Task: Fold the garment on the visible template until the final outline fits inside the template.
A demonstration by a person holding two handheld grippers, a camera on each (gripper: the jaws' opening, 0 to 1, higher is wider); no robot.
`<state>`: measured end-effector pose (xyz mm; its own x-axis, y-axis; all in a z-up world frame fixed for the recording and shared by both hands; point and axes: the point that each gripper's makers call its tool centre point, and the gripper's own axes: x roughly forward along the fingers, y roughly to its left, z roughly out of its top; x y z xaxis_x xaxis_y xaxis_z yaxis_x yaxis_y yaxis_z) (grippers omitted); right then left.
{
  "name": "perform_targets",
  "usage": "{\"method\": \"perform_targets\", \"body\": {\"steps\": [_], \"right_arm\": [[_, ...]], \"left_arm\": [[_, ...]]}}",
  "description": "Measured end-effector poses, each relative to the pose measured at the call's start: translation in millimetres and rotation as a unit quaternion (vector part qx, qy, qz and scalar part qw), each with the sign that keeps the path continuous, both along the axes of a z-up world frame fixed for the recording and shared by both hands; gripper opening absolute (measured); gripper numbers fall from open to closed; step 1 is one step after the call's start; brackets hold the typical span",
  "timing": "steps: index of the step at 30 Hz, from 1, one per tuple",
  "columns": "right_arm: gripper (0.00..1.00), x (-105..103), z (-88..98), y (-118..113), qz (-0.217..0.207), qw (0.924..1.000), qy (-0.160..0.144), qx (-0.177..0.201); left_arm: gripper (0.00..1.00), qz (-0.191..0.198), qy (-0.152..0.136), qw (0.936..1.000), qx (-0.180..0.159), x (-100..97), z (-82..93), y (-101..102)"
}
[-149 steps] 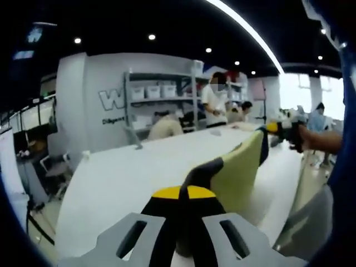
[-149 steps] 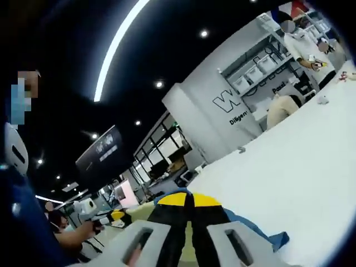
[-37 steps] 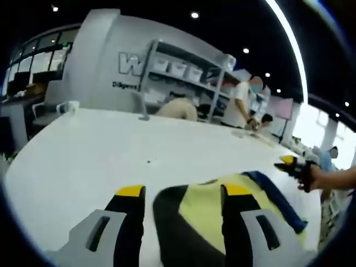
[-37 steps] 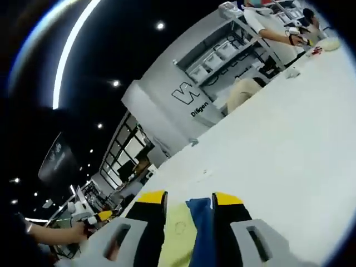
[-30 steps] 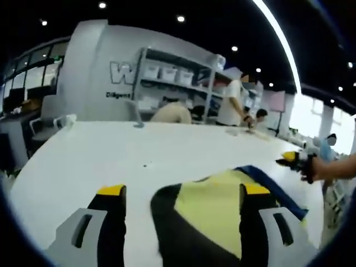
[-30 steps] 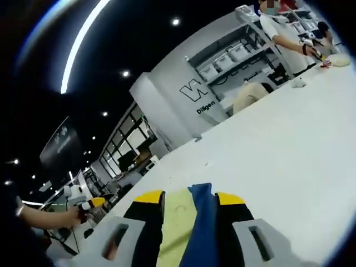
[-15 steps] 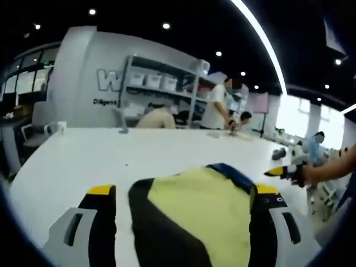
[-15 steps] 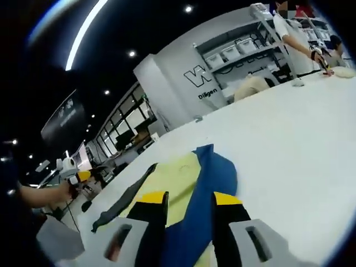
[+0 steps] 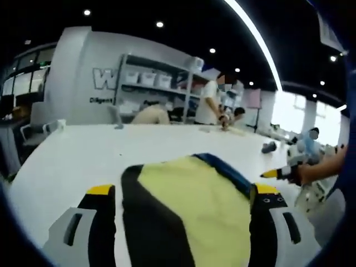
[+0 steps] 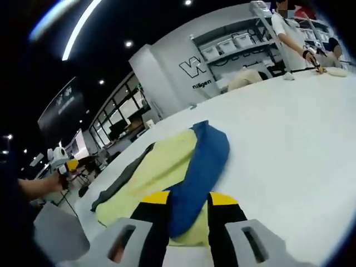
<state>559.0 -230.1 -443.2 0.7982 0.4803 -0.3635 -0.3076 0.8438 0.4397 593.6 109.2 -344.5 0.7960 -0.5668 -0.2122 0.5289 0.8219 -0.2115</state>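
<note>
Yellow garment (image 9: 194,206) with blue (image 10: 203,161) and dark panels lies flat on white table (image 10: 289,144). Left gripper (image 9: 183,192) held wide, right gripper (image 10: 188,196) narrowly parted; nothing gripped.

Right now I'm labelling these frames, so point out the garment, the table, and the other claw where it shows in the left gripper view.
garment (image 9: 194,194), left gripper view, yellow panel.
table (image 10: 289,133), right gripper view, bare white top.
right claw (image 9: 278,173), left gripper view, yellow-tipped end by the person's hand.

An open lab or workshop: long white tables (image 9: 72,156), shelving (image 9: 158,92) of bins (lettered wall behind)
</note>
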Motion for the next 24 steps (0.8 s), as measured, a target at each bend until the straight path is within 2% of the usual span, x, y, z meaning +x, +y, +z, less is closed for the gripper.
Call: {"method": "perform_targets", "body": {"steps": [3, 4, 10, 14, 18, 21, 24], "right_arm": [[0.18, -9.8, -10.3, -0.7, -0.007, 0.9999, 0.011, -0.01], [0.17, -10.7, -21.1, -5.8, -0.01, 0.9997, 0.016, -0.018], [0.11, -14.3, -35.7, -12.6, -0.041, 0.9987, 0.021, -0.023], [0.09, -16.3, -42.3, -12.3, -0.04, 0.9978, 0.023, -0.047], [0.08, -17.3, -40.3, -7.3, -0.041, 0.9975, 0.018, -0.055], [0.0, -18.4, -44.3, -10.7, -0.036, 0.9963, 0.021, -0.075], [0.0, -20.0, -44.4, -10.3, -0.035, 0.9957, 0.015, -0.084]], "left_arm": [[0.99, 0.003, 0.001, 1.0, -0.009, -11.2, 2.9, 1.4], [0.99, 0.003, 0.0, 1.0, -0.008, -15.0, 3.0, 2.3], [0.99, -0.008, 0.002, 1.0, 0.002, -34.4, 5.2, -1.4], [0.99, -0.012, 0.0, 0.9999, 0.0, -44.0, 11.7, -3.4], [0.99, -0.013, -0.001, 0.9999, -0.005, -49.5, 14.9, -4.9], [0.99, -0.012, -0.001, 0.9999, -0.005, -54.1, 15.8, -5.8], [0.99, -0.012, 0.002, 0.9999, -0.005, -58.0, 14.7, -5.2]]}}
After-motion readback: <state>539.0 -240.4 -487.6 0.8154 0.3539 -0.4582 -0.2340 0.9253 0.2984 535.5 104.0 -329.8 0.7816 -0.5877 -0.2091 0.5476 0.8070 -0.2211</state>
